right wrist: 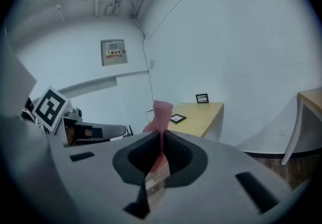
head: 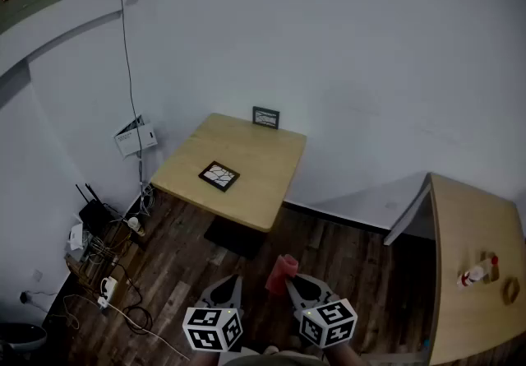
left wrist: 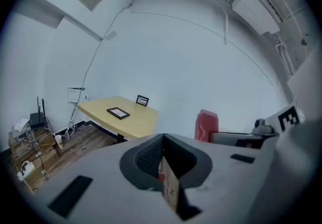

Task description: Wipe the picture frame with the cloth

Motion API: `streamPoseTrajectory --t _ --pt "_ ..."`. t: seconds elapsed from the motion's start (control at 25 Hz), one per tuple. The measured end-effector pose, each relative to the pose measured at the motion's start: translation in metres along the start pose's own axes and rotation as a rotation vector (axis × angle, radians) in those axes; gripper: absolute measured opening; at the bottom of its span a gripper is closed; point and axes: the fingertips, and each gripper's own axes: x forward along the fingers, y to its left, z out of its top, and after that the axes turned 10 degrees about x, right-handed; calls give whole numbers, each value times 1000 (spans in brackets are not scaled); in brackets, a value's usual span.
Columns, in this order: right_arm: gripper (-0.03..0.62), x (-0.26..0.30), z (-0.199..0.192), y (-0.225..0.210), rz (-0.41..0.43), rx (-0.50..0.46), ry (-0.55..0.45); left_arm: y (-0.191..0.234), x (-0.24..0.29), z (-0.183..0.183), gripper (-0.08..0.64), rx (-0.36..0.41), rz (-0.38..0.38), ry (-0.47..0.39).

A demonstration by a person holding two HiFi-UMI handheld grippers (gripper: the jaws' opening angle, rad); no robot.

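Observation:
A wooden table (head: 255, 183) stands against the white wall ahead. One black picture frame (head: 219, 176) lies flat on it, and a second frame (head: 265, 117) stands upright at its far edge. My right gripper (head: 289, 280) is shut on a pink cloth (head: 281, 272), which sticks up from its jaws (right wrist: 162, 112). The left gripper (head: 234, 284) is shut with nothing in it. Both grippers hang over the floor, well short of the table. The left gripper view shows the flat frame (left wrist: 118, 113), the standing frame (left wrist: 142, 100) and the cloth (left wrist: 207, 125).
A second wooden table (head: 477, 257) at the right carries a small bottle (head: 477, 272) and a ring-shaped thing (head: 511, 289). Cables, a router (head: 93, 210) and boxes crowd the floor at the left. A white box (head: 134, 139) hangs on the wall by the table.

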Motion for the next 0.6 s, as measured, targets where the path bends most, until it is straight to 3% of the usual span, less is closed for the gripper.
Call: streamPoseTrajectory --t 0.6 --pt "15 -8 7 10 24 -39 -9 -6 -4 2 3 -7 -3 -7"
